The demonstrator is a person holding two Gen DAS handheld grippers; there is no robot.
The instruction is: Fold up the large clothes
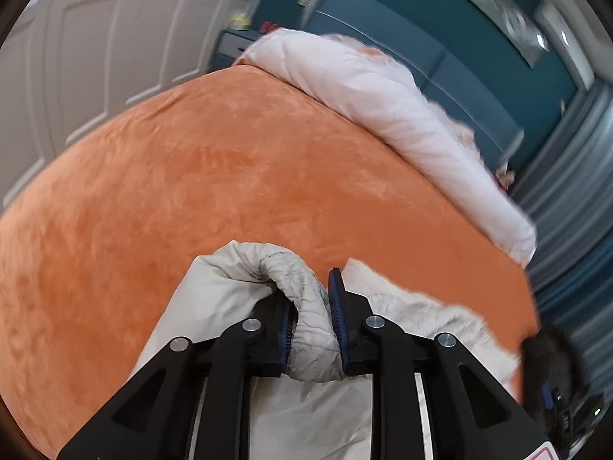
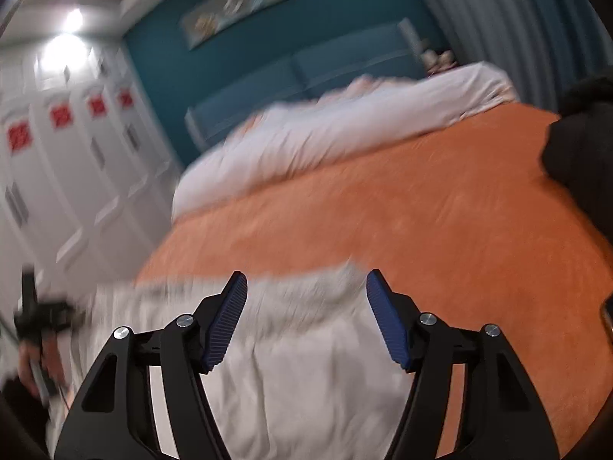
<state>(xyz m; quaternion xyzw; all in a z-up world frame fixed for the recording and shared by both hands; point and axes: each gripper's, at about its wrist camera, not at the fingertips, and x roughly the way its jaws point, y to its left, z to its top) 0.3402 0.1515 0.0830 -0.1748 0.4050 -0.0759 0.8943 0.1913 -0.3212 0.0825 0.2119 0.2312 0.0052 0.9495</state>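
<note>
A pale grey padded jacket (image 1: pixel 230 291) with a fleecy lining (image 1: pixel 417 306) lies on the orange bedspread (image 1: pixel 237 176). My left gripper (image 1: pixel 312 318) is shut on a gathered elastic cuff of the jacket (image 1: pixel 306 306), held just above the bed. In the right wrist view the same jacket (image 2: pixel 306 364) spreads out below my right gripper (image 2: pixel 306 314), which is open and empty above it. That view is motion-blurred.
A white duvet (image 1: pixel 402 115) is rolled along the far side of the bed, before a blue headboard (image 1: pixel 383 30). White wardrobe doors (image 1: pixel 95 57) stand to the left. A dark object (image 2: pixel 582 142) sits at the right edge of the bed.
</note>
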